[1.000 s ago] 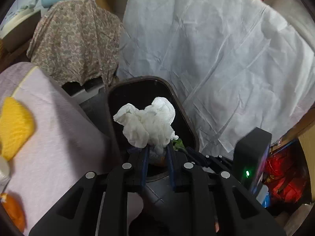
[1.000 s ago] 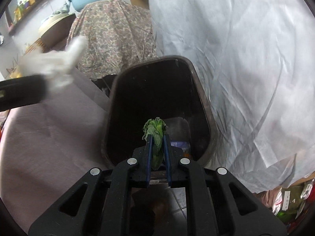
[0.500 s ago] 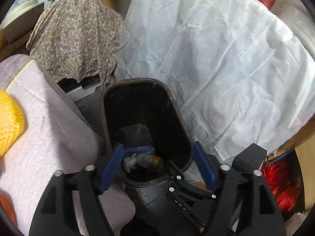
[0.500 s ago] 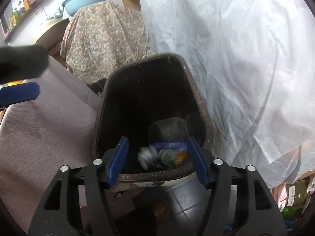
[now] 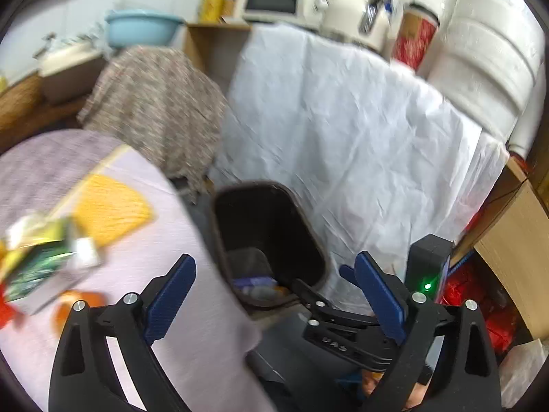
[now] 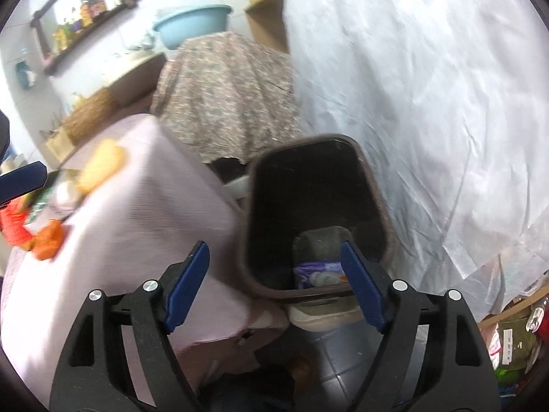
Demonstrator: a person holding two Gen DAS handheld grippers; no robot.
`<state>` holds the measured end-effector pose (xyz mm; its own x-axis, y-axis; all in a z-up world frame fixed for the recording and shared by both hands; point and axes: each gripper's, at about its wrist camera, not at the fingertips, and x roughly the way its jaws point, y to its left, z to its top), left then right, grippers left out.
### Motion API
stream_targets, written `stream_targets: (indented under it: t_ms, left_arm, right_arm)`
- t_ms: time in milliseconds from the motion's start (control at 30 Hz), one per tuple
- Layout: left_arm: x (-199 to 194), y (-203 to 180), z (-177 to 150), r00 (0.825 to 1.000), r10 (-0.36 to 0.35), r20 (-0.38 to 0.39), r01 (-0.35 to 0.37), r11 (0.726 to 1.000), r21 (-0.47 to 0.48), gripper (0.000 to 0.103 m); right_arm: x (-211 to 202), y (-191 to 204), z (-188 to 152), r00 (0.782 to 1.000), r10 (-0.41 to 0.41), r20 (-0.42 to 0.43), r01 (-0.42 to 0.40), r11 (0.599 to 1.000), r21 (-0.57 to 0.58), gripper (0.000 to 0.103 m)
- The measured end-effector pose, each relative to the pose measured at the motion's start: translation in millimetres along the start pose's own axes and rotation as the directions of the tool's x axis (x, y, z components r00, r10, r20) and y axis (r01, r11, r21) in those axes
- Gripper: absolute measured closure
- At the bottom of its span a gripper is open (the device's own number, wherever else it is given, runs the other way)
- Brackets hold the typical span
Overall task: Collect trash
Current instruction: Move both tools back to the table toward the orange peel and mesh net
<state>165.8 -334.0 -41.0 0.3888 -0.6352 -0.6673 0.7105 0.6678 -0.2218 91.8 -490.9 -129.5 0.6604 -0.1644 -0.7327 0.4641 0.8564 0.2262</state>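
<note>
Both claws are spread wide and empty: left gripper (image 5: 274, 295), right gripper (image 6: 274, 285). Trash bin (image 6: 374, 185) is stood on the floor beside the table (image 6: 130, 226), within easy drop. Remaining litter (image 5: 37, 267) is seen lying on the tabletop, blurred.

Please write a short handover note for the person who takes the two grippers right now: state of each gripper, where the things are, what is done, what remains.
Left gripper: open, empty.
Right gripper: open, empty, above the near rim of the trash bin.
Trash bin: dark, on the floor between the table and the white sheet; some trash lies at its bottom.
Table: pink cloth; a green packet, orange pieces and a yellow item are on it, blurred.
Done: both grippers hold nothing; trash is in the bin.
Left: probably pick the remaining litter from the table and drop it in the bin.
</note>
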Motion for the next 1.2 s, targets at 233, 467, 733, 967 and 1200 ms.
stream_targets:
  t_ms: [233,467,733,967,1200]
  left_arm:
    - [-74.2,52.8,-25.9,0.973,0.193,0.130,-0.186,0.981,-0.060,0.008]
    - [-113.7,112.6,-69.7,0.921,0.372,0.114,-0.340,0.913,-0.226,0.008]
    - [-131.7,166.3,-104.2,0.892,0.450,0.043,-0.414,0.852,-0.321,0.011]
    - [-136.6,184.5,-106.0,0.890,0.454,0.034,-0.417,0.844,-0.338,0.012]
    - [-129.0,194.3,-92.1,0.896,0.443,0.024,-0.413,0.853,-0.319,0.012]
  right_arm:
    - [-35.9,71.9,3.9,0.993,0.115,0.033,-0.110,0.986,-0.126,0.021]
    - [-47.9,135.5,-4.5,0.979,0.203,-0.001,-0.198,0.955,-0.223,0.019]
    - [-33.3,206.7,-16.8,0.963,0.244,-0.111,-0.268,0.891,-0.368,0.019]
    - [1.3,249.4,-15.0,0.972,0.162,-0.169,-0.223,0.858,-0.462,0.019]
    - [28.3,258.7,-10.0,0.966,0.134,-0.220,-0.222,0.867,-0.447,0.038]
